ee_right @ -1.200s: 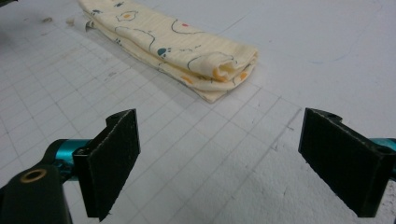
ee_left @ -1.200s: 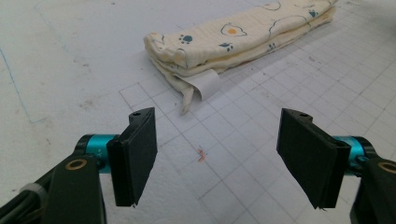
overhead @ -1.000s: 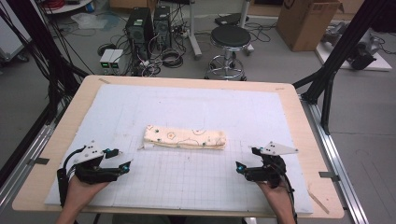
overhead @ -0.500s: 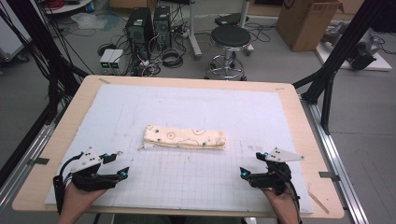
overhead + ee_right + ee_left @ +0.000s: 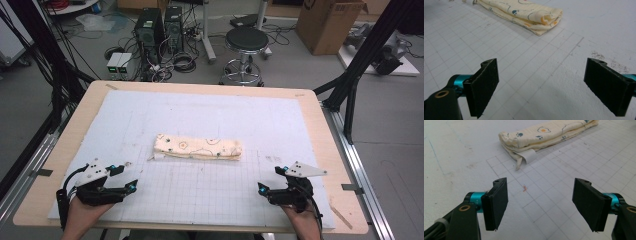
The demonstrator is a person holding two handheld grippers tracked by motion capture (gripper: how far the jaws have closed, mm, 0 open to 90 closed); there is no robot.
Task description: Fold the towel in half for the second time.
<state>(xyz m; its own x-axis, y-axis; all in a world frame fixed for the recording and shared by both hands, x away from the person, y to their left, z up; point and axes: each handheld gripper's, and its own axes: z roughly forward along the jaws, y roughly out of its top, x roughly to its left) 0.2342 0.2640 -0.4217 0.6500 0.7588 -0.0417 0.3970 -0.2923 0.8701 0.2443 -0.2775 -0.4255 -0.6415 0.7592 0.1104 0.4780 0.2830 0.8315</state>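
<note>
Cream cotton cloth printed with paw marks and fried eggs, folded into a long narrow bundle [image 5: 198, 147], is lying untouched mid-table on the white gridded mat [image 5: 210, 190], its label end toward your left. Since a second ago you are drawing both hands back toward the near edge, well apart from the bundle. Your left gripper [image 5: 131, 180] is standing with jaws wide apart and empty, and your right gripper [image 5: 269, 182] likewise. That retreat suggests the folding is finished, or you are resetting before a fresh approach
</note>
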